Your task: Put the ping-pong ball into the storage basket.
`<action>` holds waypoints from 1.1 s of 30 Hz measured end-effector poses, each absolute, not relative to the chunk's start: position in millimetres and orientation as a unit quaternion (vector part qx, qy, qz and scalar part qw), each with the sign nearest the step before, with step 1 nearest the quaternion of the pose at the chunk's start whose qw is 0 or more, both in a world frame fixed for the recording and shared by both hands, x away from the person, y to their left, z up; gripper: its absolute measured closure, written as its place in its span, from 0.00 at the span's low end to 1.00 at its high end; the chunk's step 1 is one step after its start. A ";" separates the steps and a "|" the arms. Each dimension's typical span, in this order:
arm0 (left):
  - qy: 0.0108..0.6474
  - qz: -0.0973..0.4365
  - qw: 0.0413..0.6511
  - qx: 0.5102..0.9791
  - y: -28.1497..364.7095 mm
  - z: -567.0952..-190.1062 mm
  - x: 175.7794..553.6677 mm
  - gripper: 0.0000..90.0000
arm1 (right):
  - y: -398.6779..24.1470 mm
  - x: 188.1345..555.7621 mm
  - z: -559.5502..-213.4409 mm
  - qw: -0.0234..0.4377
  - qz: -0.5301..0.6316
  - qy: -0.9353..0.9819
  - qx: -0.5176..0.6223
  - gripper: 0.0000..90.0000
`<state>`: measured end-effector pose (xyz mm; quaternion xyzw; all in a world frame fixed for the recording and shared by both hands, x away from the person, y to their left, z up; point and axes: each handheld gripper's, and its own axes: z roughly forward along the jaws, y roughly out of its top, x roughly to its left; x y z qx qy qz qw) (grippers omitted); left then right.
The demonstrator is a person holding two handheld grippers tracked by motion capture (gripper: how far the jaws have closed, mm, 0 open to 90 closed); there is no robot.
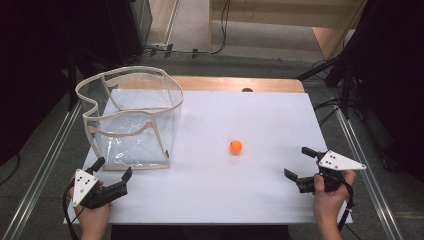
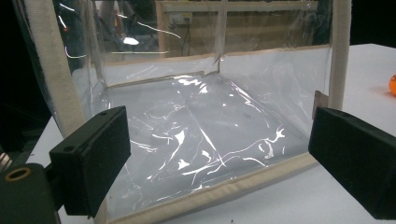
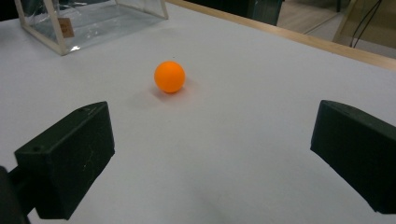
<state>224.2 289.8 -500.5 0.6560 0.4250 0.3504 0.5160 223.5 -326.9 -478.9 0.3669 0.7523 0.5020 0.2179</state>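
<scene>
High view: a small orange ball (image 1: 236,146) lies mid-worktop, apart from the clear plastic bag with cream fabric trim (image 1: 131,117) at the left edge. Both the left gripper (image 1: 114,171) and right gripper (image 1: 302,161) gape empty near the front corners. Likely next: the right one reaches forward to straddle the ball.

My left gripper (image 1: 113,168) is black, with two blocky, rectangular jaws. A pale grey three-cornered plate (image 1: 83,186) sits on top of it, marked with small dark dots like screw heads. A thin black cable (image 1: 68,216) trails from below that plate. In the left gripper view, a brass-coloured ring (image 2: 17,174) is set into the black body beside the jaw, and that jaw has a small round hole on its top face. My right gripper (image 1: 301,162) is the same black, with its own grey plate (image 1: 340,161) bearing dark dots. A black strap (image 1: 349,200) hangs below that plate. My hands and forearms are bare; no sleeves.
</scene>
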 end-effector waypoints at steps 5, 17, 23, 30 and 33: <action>0.425 0.349 0.517 0.656 289.9 -500.5 224.5 0.07 | -316.9 232.0 -469.8 0.206 0.496 0.766 0.354 0.00; 0.423 0.349 0.517 0.658 289.5 -500.6 224.3 0.07 | -298.5 255.2 -460.4 0.188 0.487 0.782 0.341 0.00; 0.423 0.349 0.516 0.658 289.1 -500.7 224.5 0.07 | -288.7 268.3 -456.3 0.179 0.477 0.794 0.331 0.00; 0.422 0.348 0.518 0.657 289.5 -500.6 224.4 0.07 | -281.2 280.2 -449.2 0.173 0.470 0.802 0.325 0.00; 0.422 0.348 0.518 0.658 289.7 -500.6 224.4 0.07 | -276.2 285.2 -445.3 0.170 0.468 0.806 0.320 0.00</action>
